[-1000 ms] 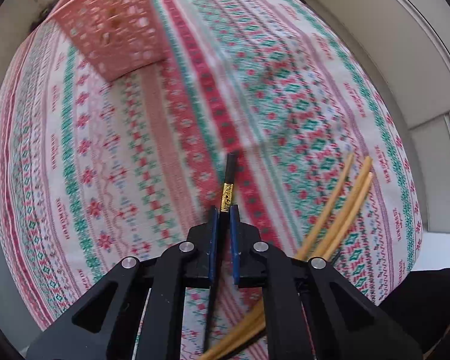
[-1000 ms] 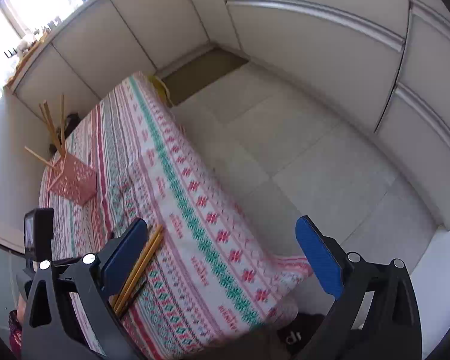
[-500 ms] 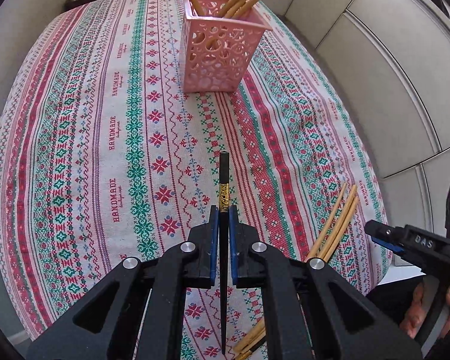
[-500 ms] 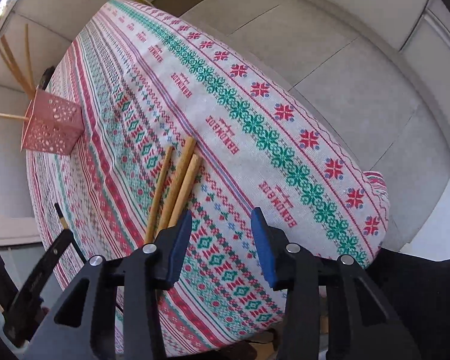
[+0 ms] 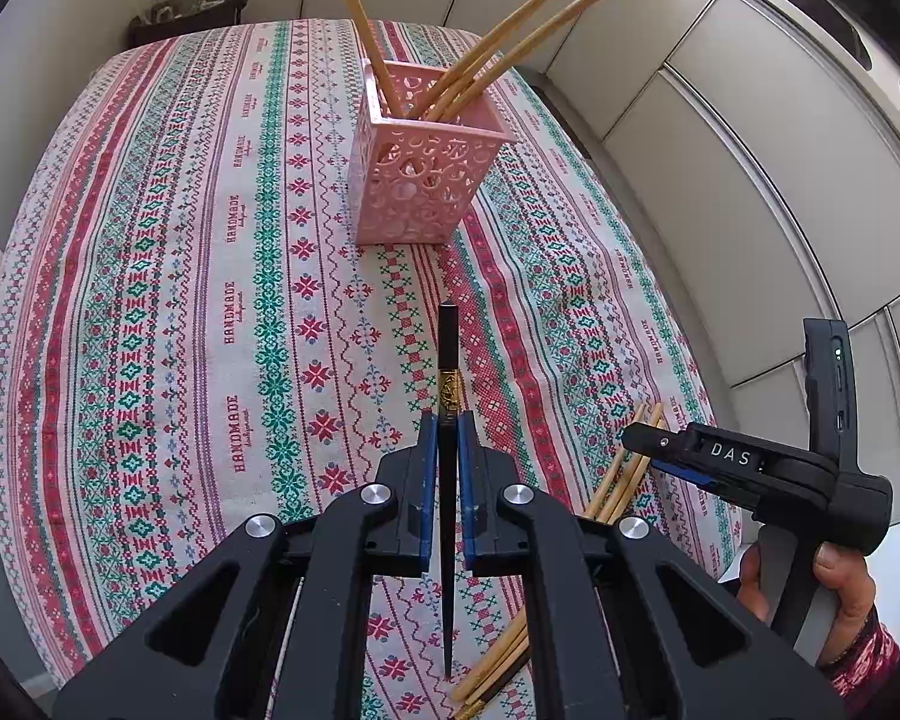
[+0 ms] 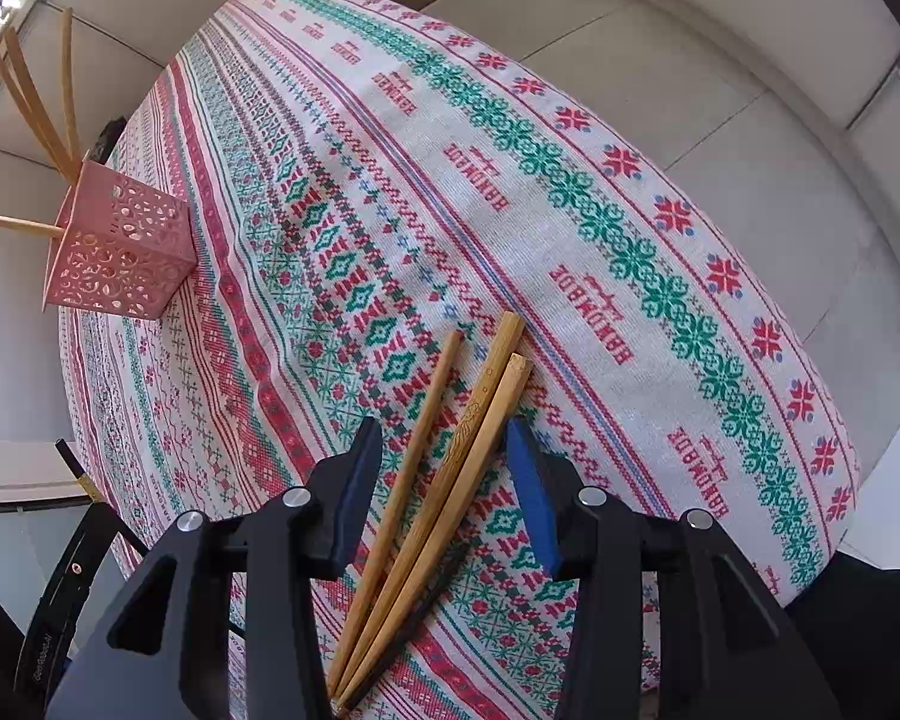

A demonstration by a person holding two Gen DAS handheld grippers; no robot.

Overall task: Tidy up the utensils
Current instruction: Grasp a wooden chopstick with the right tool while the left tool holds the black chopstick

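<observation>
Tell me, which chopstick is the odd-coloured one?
The black chopstick with a gold band, clamped in the left tongs. The others are plain bamboo: some in the pink basket, some lying on the tablecloth.

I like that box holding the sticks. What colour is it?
Pink. The square plastic cut-out basket holding bamboo chopsticks shows best in the left wrist view.

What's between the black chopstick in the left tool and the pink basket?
Nothing but bare patterned tablecloth lies between the black gold-banded chopstick and the pink perforated plastic basket, shown in the left wrist view.
</observation>
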